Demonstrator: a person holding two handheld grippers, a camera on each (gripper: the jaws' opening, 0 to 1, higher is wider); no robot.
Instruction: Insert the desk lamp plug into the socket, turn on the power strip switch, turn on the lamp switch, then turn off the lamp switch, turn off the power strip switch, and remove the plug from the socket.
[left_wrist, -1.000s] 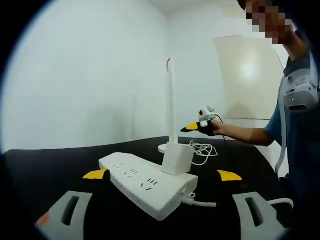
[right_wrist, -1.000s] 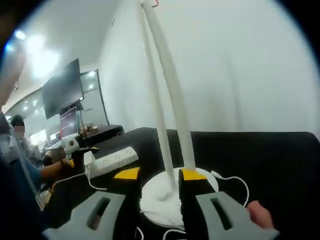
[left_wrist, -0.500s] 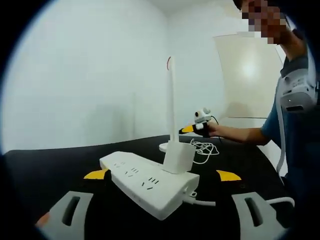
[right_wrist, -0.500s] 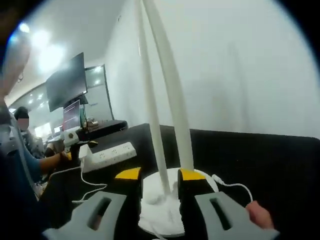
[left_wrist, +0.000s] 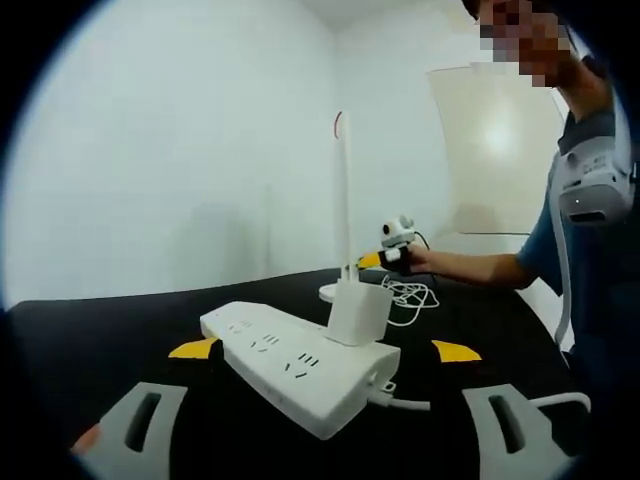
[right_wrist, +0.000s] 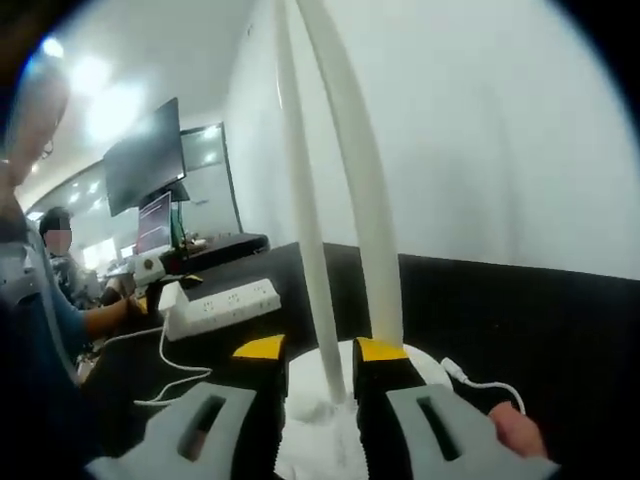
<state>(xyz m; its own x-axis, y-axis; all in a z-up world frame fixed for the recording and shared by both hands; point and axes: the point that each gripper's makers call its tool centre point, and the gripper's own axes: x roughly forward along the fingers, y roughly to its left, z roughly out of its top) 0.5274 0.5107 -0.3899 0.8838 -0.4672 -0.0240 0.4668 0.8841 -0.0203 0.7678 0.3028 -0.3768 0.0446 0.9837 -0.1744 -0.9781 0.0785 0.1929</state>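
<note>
Power strip, long white plastic (left_wrist: 298, 365), lies on black tabletop (left_wrist: 100, 340) btwn left gripper (left_wrist: 326, 351)'s yellow-tipped jaws — jaws spread wide, holding nothing. White boxy plug adapter (left_wrist: 358, 312) sits seated in strip's near end; white cord (left_wrist: 405, 298) trails to tall white desk lamp (left_wrist: 343, 205) behind. Right gripper (right_wrist: 316, 349): jaws narrow, set abt lamp's slim stems just above round white base (right_wrist: 425, 372) — contact w/ stem can't be told. Same strip w/ adapter seen far left in right gripper view.

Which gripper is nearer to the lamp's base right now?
Right. The right gripper has its jaws right at the lamp base, while the left gripper sits back at the power strip.
</note>
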